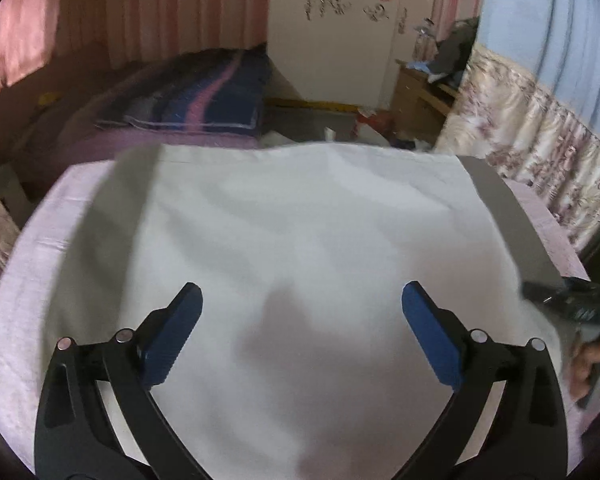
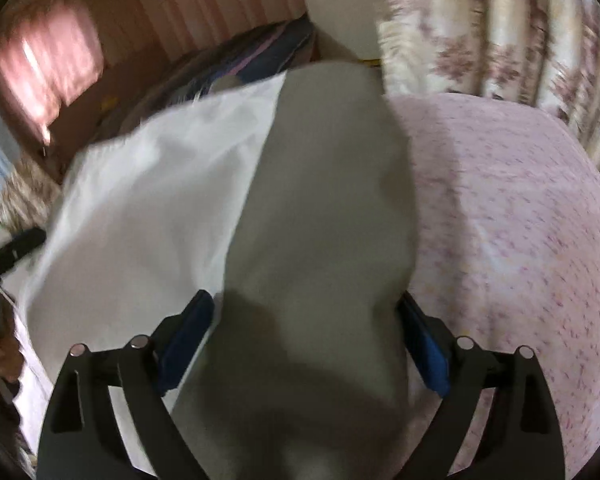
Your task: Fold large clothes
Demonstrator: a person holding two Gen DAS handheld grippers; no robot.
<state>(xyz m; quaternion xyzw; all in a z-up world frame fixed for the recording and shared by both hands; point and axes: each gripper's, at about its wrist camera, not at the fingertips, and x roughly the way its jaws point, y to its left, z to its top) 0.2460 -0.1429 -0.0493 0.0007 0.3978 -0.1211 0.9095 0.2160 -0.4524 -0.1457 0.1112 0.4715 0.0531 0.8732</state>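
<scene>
White garment lay spread on the pink-covered bed for folding. Our left tongs hovered released above it; our right tongs straddled its grey sleeve, unclenched.

The garment is white, with a grey band along its right side; in the right wrist view that grey part fills the middle beside the white. The bedsheet is pale pink with fine darker pink flecks. The curtain is cream with a mauve floral print. The folded quilt looks navy with a pink stripe, though blur makes this uncertain. Both grippers are black with blue pads.
</scene>
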